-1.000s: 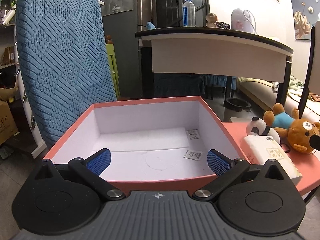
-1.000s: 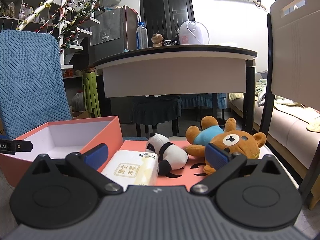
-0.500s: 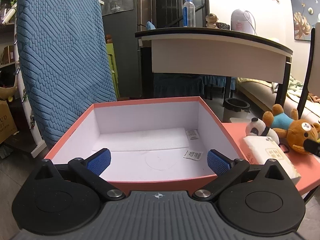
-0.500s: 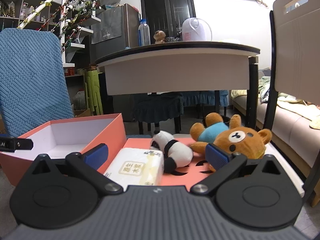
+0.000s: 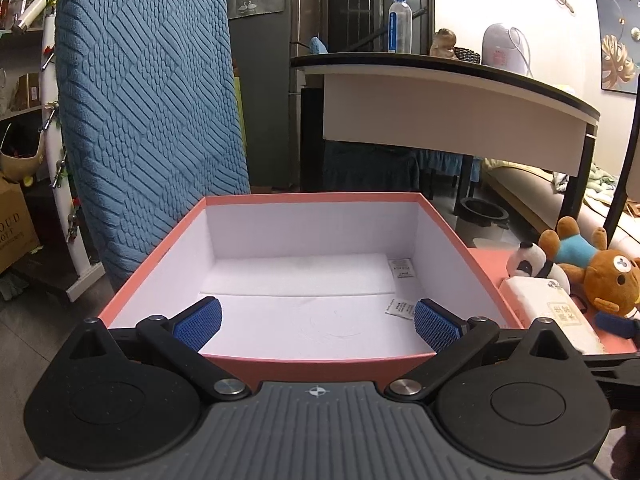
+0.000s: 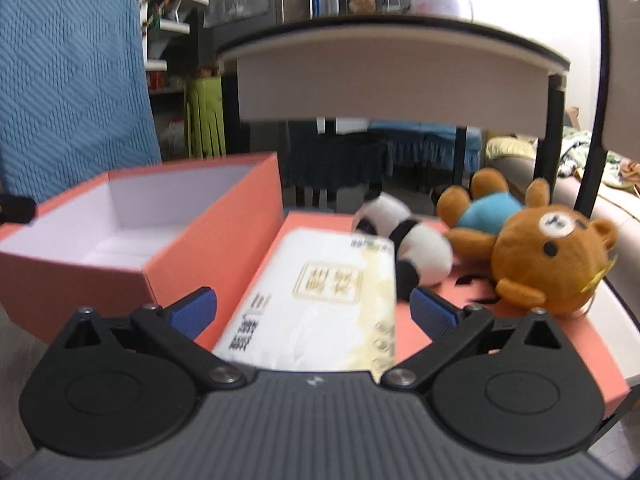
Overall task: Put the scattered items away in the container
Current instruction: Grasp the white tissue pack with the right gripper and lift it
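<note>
A salmon-pink box (image 5: pixel 312 199) with a white inside stands open; two small paper packets (image 5: pixel 401 307) lie on its floor. My left gripper (image 5: pixel 317 322) hangs open over the box's near wall, holding nothing. To the box's right a white tissue pack (image 6: pixel 320 296), a panda plush (image 6: pixel 408 240) and a brown bear plush (image 6: pixel 536 248) in a blue shirt lie on a pink lid (image 6: pixel 532 344). My right gripper (image 6: pixel 314 312) is open, its pads on either side of the tissue pack's near end without squeezing it. The same box (image 6: pixel 208 252) shows at left in the right wrist view.
A blue textured chair back (image 5: pixel 144 112) rises behind the box on the left. A dark-topped desk (image 5: pixel 452 92) with a water bottle (image 5: pixel 400 24) stands behind. A dark chair frame (image 6: pixel 600 128) and a sofa (image 5: pixel 520 184) lie to the right.
My right gripper has moved forward and down, so the tissue pack now lies between its open fingers. The left gripper has stayed over the box.
</note>
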`<state>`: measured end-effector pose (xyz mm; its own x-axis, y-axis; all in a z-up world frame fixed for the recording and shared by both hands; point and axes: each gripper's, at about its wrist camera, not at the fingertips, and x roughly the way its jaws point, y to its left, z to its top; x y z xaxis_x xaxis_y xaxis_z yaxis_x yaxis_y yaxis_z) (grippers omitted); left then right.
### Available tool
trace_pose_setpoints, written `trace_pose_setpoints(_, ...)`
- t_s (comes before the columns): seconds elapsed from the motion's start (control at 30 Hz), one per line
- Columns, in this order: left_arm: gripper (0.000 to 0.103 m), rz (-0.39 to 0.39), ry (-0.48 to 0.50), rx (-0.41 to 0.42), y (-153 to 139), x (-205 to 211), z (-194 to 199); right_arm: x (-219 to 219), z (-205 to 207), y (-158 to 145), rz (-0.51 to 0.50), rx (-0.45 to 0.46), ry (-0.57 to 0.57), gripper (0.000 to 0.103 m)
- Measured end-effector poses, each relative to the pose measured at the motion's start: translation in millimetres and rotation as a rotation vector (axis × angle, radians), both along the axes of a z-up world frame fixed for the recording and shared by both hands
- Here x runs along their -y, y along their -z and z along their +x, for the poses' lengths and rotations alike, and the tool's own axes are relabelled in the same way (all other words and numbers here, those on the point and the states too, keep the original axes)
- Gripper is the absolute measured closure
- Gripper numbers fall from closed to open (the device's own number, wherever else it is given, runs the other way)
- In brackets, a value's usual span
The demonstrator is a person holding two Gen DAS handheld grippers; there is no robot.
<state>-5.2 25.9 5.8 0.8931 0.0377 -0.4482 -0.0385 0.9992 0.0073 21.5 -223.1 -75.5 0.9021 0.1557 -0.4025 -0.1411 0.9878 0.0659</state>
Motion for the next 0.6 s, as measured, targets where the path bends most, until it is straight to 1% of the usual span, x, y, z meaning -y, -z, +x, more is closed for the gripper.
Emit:
trace_pose_setpoints(0.07, 0.0, -0.002, 0.001, 0.002, 0, -2, 0, -2, 8, 7, -0.007, -0.038, 0.016, 0.0)
trace_pose_setpoints(0.17, 0.0, -0.015, 0.007, 0.005, -1, -3, -1, 0, 15, 13, 0.034, -0.085, 0.008, 0.001)
trace_pose_setpoints(0.2, 0.0, -0.016, 0.009, 0.01, -2, -4, -3, 1, 15, 12, 0.032, -0.084, 0.005, 0.002)
trace_pose_setpoints(0.23, 0.0, -0.018, 0.011, 0.014, -2, -6, -5, 1, 15, 12, 0.028, -0.081, 0.004, 0.009)
trace_pose_setpoints(0.33, 0.0, -0.023, 0.017, 0.027, -5, -9, -11, -1, 11, 7, 0.017, -0.065, 0.014, 0.014)
trace_pose_setpoints(0.47, 0.0, -0.029, 0.026, 0.044, -8, -14, -19, -5, 1, -3, -0.004, -0.036, 0.024, 0.016)
trace_pose_setpoints(0.6, 0.0, -0.036, 0.034, 0.061, -11, -19, -26, -7, -10, -22, 0.016, -0.007, 0.059, 0.016)
